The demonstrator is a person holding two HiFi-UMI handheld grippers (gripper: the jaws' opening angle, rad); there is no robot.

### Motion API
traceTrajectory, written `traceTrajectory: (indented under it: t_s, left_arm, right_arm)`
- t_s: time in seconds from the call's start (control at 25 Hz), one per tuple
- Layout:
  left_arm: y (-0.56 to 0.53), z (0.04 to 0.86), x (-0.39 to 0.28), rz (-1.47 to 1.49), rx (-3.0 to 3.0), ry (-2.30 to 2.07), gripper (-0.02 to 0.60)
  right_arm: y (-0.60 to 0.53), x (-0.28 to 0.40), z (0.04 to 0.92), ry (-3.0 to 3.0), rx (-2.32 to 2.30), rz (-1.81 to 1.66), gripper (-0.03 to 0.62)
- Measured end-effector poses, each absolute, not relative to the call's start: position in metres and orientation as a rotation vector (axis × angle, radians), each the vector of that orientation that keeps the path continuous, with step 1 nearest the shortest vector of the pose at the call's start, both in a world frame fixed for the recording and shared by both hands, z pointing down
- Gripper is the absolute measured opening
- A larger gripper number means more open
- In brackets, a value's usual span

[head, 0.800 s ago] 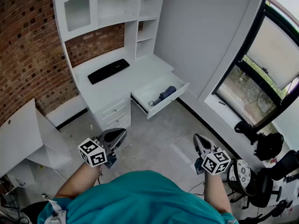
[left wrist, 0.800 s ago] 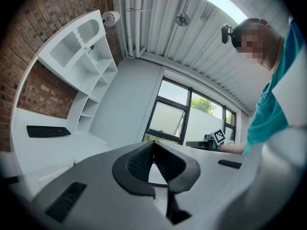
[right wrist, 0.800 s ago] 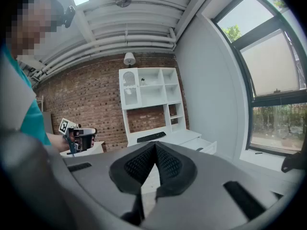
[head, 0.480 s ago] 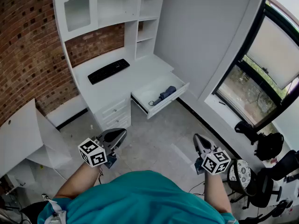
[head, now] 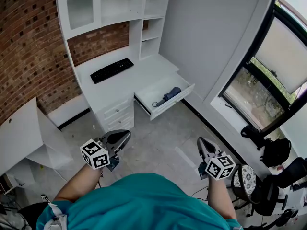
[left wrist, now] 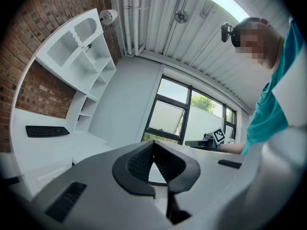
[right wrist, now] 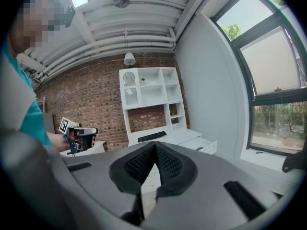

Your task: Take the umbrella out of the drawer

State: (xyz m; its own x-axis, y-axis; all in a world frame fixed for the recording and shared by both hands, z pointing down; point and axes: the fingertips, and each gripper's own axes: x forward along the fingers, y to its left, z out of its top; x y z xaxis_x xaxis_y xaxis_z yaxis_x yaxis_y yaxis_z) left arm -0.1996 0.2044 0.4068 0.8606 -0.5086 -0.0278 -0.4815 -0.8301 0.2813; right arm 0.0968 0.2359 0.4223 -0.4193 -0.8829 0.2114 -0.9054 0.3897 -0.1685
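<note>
A folded dark blue umbrella (head: 167,97) lies in the open white drawer (head: 173,103) under the desk top, in the head view. Both grippers hang over the floor well short of the desk. My left gripper (head: 125,135) is shut, its tips meeting with nothing between them (left wrist: 153,143). My right gripper (head: 200,141) is shut and empty too (right wrist: 155,145). In the right gripper view the open drawer (right wrist: 207,145) shows as a white box at the desk's right end; the umbrella is hidden there.
A black keyboard (head: 111,71) lies on the white desk (head: 139,78) beneath shelving against a brick wall. Smaller shut drawers (head: 116,113) sit left of the open one. A white cabinet (head: 24,138) stands at left. Black bags and a chair (head: 266,186) crowd the window side.
The head view has shifted slightly, so the desk sits a little lower in the picture. Both grippers have stayed shut and in nearly the same place.
</note>
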Motion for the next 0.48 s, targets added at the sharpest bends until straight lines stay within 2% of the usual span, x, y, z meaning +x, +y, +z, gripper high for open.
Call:
traceTrajectory:
  t_s: [0.48]
  left_arm:
    - [0.238, 0.403, -0.122, -0.152, 2.765, -0.822, 0.014]
  right_arm:
    - [0.256, 0.164, 0.418, -2.607, 1.549, 0.355, 0.02]
